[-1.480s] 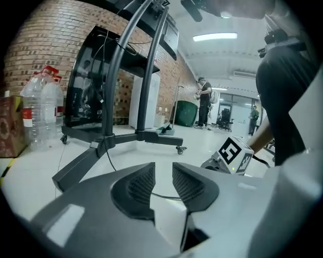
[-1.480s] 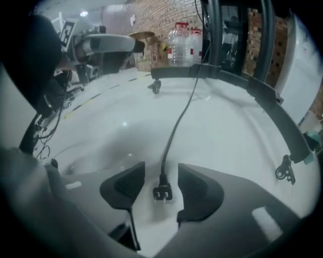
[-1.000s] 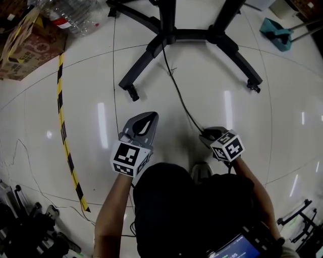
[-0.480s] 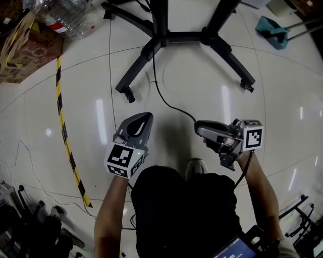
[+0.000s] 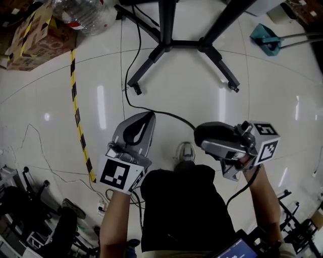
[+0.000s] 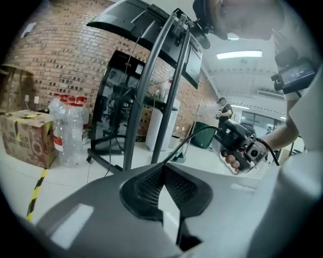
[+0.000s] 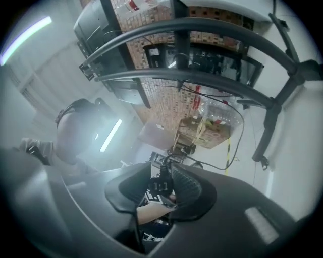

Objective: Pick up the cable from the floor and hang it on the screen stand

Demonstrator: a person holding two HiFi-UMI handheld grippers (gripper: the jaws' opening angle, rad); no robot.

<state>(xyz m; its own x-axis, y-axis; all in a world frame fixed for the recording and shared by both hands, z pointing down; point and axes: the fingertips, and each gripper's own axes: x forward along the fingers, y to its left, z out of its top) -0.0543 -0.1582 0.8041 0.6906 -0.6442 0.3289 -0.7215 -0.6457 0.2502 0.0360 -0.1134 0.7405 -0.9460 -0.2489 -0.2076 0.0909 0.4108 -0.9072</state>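
Note:
The black cable runs from the screen stand's base across the white floor to my right gripper. That gripper points left at waist height and is shut on the cable's end. In the right gripper view the black plug of the cable sits pinched between the jaws of the right gripper. My left gripper hangs beside it, shut and empty; its jaws meet at the left gripper's tip. The screen stand spreads its black legs ahead, with its poles rising to a screen.
A cardboard box and plastic bottles stand at the far left. Yellow-black tape runs down the floor. A teal dustpan lies far right. Thin wire and dark equipment crowd the near left. My shoe is below.
Both grippers have risen well above the floor. The right one turned to point left and lifted the cable's end, dragging the cable's slack leftward across the floor.

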